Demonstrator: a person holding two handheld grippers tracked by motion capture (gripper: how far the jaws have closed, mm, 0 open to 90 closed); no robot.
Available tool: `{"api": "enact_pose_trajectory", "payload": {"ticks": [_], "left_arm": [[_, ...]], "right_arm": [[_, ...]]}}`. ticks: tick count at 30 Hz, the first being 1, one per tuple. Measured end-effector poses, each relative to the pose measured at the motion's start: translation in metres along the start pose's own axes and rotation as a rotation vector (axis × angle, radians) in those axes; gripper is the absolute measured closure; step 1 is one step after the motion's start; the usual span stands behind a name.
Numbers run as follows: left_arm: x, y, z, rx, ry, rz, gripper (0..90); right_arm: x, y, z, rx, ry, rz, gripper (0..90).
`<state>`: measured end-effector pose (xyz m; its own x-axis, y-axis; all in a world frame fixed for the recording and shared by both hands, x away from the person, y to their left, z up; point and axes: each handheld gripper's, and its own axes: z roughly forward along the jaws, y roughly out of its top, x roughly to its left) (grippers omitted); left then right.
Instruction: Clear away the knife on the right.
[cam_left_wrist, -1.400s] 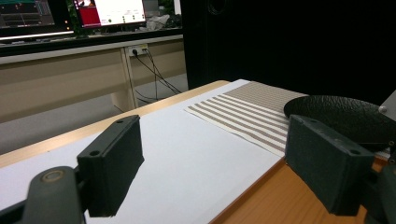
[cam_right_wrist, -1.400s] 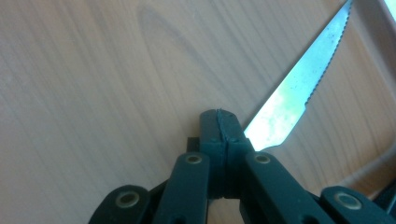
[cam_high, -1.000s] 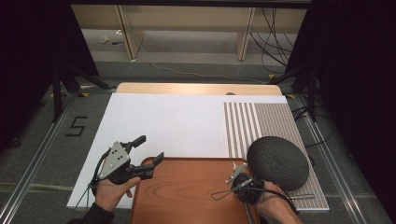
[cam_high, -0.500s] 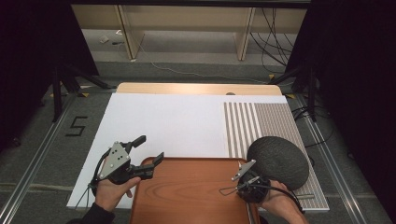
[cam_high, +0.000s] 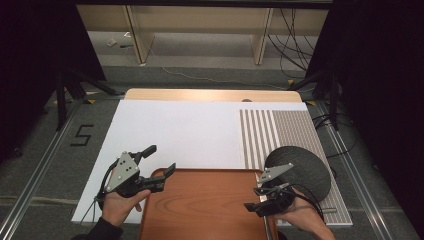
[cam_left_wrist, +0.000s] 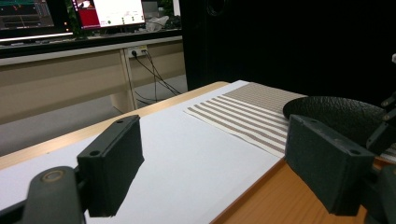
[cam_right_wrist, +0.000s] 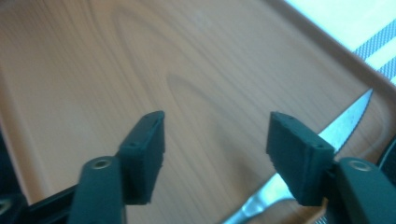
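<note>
At the near edge of the table, a brown wooden tray (cam_high: 205, 205) is seen, with a raised rim. Over its near right part the right gripper (cam_high: 255, 200) is held by a hand (cam_high: 300, 220), and its jaws are spread apart with nothing between them. In the right gripper view these jaws (cam_right_wrist: 215, 154) are seen above the wood grain of the tray (cam_right_wrist: 140, 56), and a knife (cam_right_wrist: 336, 130) with a serrated steel blade is lying on the tray under the right jaw, its tip pointing to the tray rim. The handle of the knife cannot be seen clearly.

At the near left corner of the tray the left gripper (cam_high: 157, 162) is held by the other hand (cam_high: 120, 202). Its jaws are spread wide as well, and nothing is held; one jaw is above the tray corner and the other above the white sheet (cam_high: 190, 132). In the left gripper view the wide gap between the jaws (cam_left_wrist: 210, 158) is confirmed.

Just beside the tray on the right, a dark round plate (cam_high: 305, 167) with a rough surface is lying on a striped placemat (cam_high: 285, 130). Farther away, the white sheet covers most of the table (cam_high: 210, 95), of which a light wooden strip is seen at the far edge.
</note>
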<state>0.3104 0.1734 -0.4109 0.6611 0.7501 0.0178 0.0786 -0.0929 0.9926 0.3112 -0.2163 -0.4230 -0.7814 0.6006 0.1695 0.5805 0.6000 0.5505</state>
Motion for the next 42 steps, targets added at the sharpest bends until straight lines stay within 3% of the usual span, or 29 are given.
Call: {"api": "enact_pose_trajectory", "payload": {"ticks": [3, 6, 16, 20, 25, 42], "left_arm": [[0.000, 0.000, 0.000, 0.000, -0.001, 0.001, 18.8], [0.000, 0.000, -0.001, -0.001, 0.000, 0.000, 18.8], [0.000, 0.000, 0.000, 0.000, 0.000, 0.001, 18.9], [0.000, 0.000, 0.000, -0.001, 0.001, -0.001, 18.8], [0.000, 0.000, 0.000, 0.000, -0.001, -0.002, 18.9], [0.000, 0.001, 0.002, 0.002, -0.003, -0.006, 18.9]], "right_arm": [[-0.002, 0.001, -0.007, -0.069, 0.024, 0.041, 34.3], [-0.003, 0.001, -0.014, -0.132, 0.040, 0.052, 33.7], [-0.012, -0.005, -0.029, -0.234, 0.001, 0.101, 29.9], [-0.014, -0.008, -0.033, -0.254, 0.020, 0.117, 28.1], [-0.016, -0.012, -0.035, -0.257, 0.011, 0.128, 26.5], [-0.031, -0.032, -0.053, -0.314, -0.051, 0.183, 25.2]]}}
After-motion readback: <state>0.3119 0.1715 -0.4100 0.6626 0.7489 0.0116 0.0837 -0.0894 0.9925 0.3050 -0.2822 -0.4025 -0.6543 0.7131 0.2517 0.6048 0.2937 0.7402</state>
